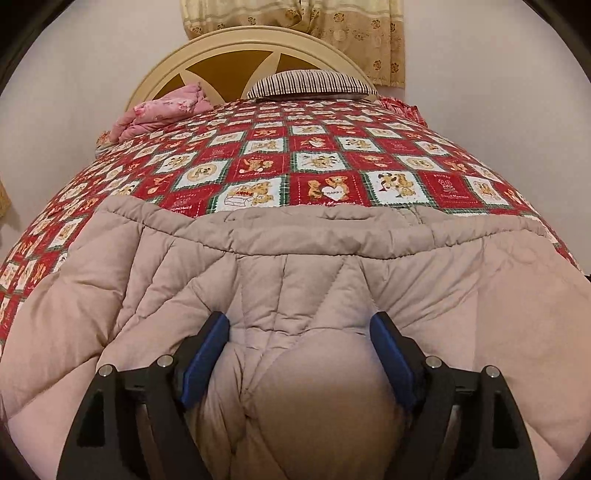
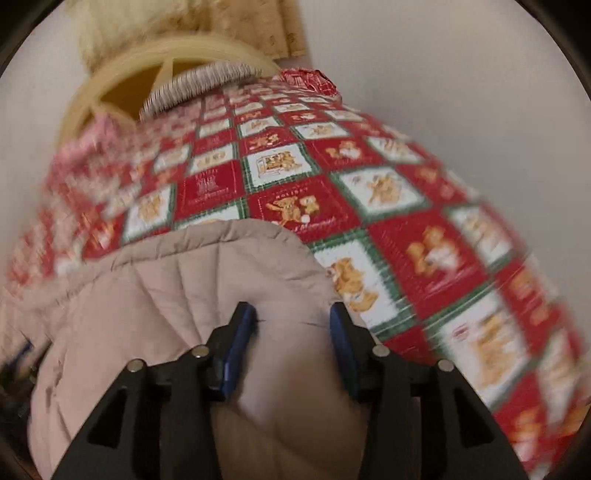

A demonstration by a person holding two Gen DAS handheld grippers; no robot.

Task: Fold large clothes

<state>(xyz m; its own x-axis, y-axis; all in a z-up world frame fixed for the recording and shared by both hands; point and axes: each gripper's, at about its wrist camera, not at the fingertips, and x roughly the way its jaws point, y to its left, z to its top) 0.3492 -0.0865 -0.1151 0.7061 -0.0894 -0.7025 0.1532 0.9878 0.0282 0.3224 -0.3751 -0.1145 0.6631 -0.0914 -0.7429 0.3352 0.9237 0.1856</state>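
A large beige quilted puffer coat (image 1: 295, 266) lies spread across the near end of a bed, its stitched hem band running left to right. My left gripper (image 1: 300, 325) has its blue-padded jaws wide apart with a bulging fold of the coat between them, pads touching the fabric on both sides. In the right wrist view, which is motion-blurred, my right gripper (image 2: 292, 314) also has its jaws apart around a puffy part of the same coat (image 2: 192, 273) near its rounded right edge.
The bed is covered by a red, white and green bear-patterned quilt (image 1: 317, 155). A striped pillow (image 1: 314, 85) and a pink bundled blanket (image 1: 166, 110) lie at the cream headboard (image 1: 207, 51). A floral curtain (image 1: 332, 22) hangs behind. Pale walls flank the bed.
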